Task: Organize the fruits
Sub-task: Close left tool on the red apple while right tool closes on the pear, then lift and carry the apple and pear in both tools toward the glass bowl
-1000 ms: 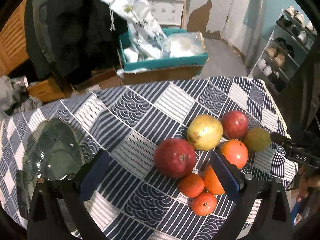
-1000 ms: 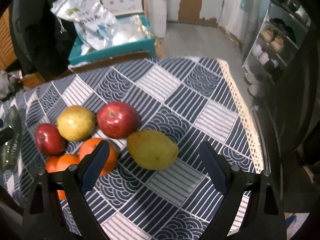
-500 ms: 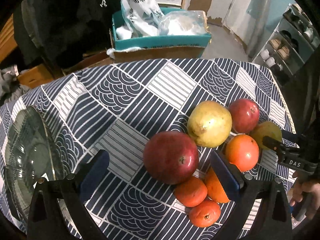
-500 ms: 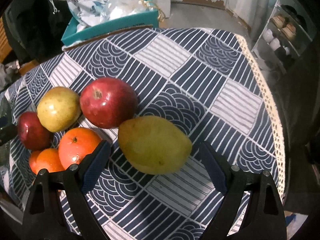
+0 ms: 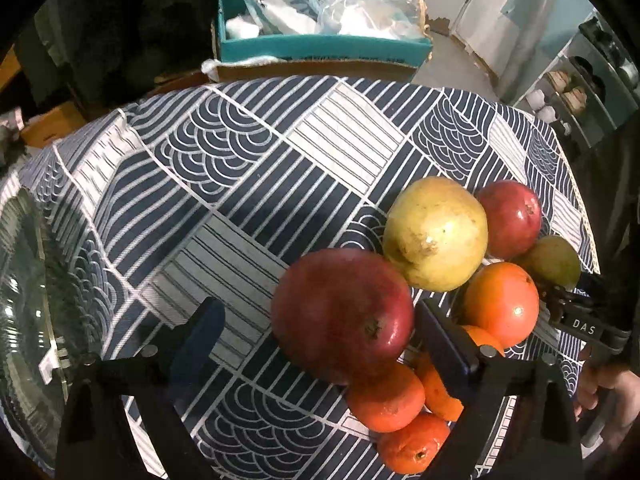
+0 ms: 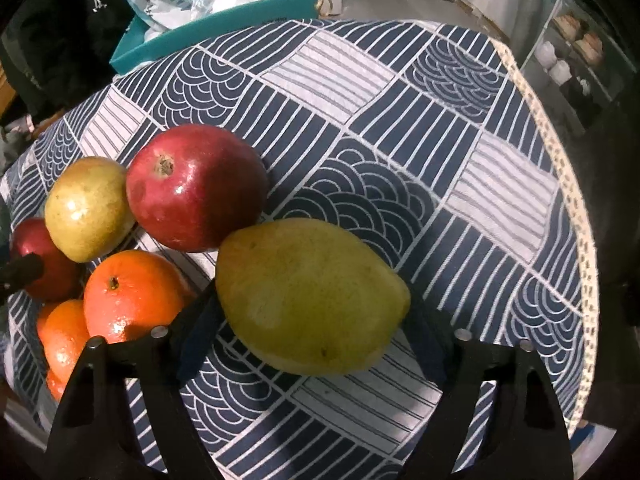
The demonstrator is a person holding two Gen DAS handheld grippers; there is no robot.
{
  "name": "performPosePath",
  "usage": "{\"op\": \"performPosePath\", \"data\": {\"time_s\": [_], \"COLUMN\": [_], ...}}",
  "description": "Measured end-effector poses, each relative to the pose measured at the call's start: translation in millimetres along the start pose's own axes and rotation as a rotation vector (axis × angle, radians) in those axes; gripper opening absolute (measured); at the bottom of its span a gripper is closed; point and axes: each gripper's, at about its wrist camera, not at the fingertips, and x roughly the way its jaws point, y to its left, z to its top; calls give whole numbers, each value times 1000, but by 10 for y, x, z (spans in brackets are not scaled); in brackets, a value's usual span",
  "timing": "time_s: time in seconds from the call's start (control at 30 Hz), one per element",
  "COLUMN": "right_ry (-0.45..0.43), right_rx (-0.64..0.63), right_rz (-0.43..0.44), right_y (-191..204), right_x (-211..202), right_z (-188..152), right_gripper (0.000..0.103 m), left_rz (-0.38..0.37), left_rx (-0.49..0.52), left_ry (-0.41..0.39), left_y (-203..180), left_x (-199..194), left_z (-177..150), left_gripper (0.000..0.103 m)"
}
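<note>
1. Both grippers are over the fruit pile on the patterned tablecloth (image 5: pixel 256 184), each with a target between its jaws.
2. The left gripper (image 5: pixel 320 332) straddles the big dark-red pomegranate (image 5: pixel 344 312). Its jaws have just been closing, yet the left finger stands clear with cloth showing between, so nothing is gripped. The right finger sits just beside the fruit's flank; contact I cannot confirm.
3. The right gripper (image 6: pixel 316 320) brackets the yellow-green pear (image 6: pixel 308 296). These jaws too have just been closing, and both fingers sit right at the pear's ends. Whether the pads press, I cannot tell.
4. Handling call: the pomegranate looks heavy, hard-skinned and glossy, so it could slip. Take it across its widest middle.
5. The pear looks smooth and likely bruises. Gripped end to end on its taper it may squirt out; a gentle squeeze is wise.
6. Neighbours crowd in: a yellow fruit (image 5: pixel 436 236) touches the pomegranate, oranges (image 5: pixel 384 400) lie against its near side, and a red apple (image 6: pixel 196 188) touches the pear. They may roll when either lifts.
7. A glass bowl (image 5: pixel 24 320) waits at the table's left edge, probably the destination.
</note>
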Motion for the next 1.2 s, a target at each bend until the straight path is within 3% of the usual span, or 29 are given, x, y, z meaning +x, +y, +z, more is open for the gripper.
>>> {"op": "performPosePath", "data": {"time_s": [0.17, 0.33, 0.83, 1.2], "right_ry": [-16, -43, -176, -289], "right_rx": [0, -21, -59, -70], "right_rz": [12, 1, -33, -27], "right_y": [-19, -17, 62, 234], "right_x": [3, -30, -193, -557], "right_z": [-2, -61, -184, -142], "right_gripper": [82, 80, 80, 80], "left_rz": [-32, -86, 7, 9], "left_rx": [-17, -9, 62, 48], "left_ry": [5, 39, -51, -121], "left_y": [17, -12, -22, 71], "left_x": [55, 145, -8, -357], "left_z": [-26, -43, -205, -283], "left_gripper": [92, 77, 76, 76]}}
